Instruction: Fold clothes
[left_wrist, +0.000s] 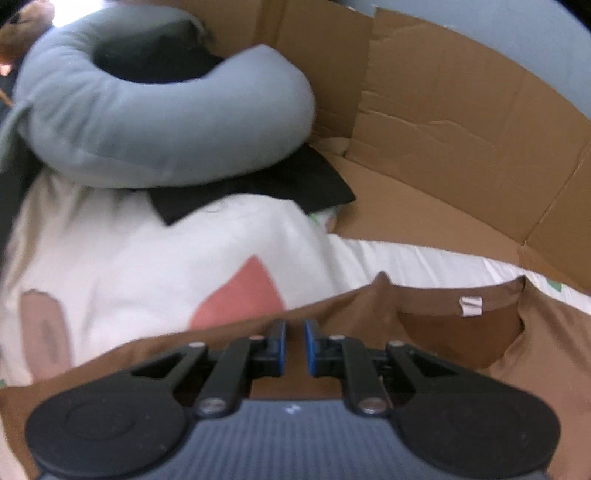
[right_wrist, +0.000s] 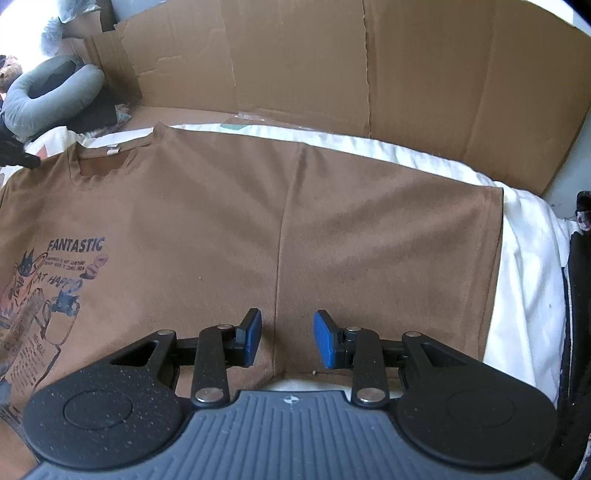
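The left tool (left_wrist: 294, 345) sits low in its frame with its blue pads drawn close, only a slim gap showing brown cloth behind; whether they pinch the fabric cannot be told from the blur. The right tool (right_wrist: 287, 341) stands partly open and empty, its pads either side of a vertical crease near the lower edge of the brown T-shirt (right_wrist: 229, 206). The shirt lies spread print-side up on a white sheet (right_wrist: 524, 266), collar toward the upper left of the right wrist view, cardboard (right_wrist: 406, 74) walling the far side. A grey ring cushion (left_wrist: 147, 118) rests beyond, upper left. The step looks like taking hold for a fold — next, the right tool needs to close on the edge below it.
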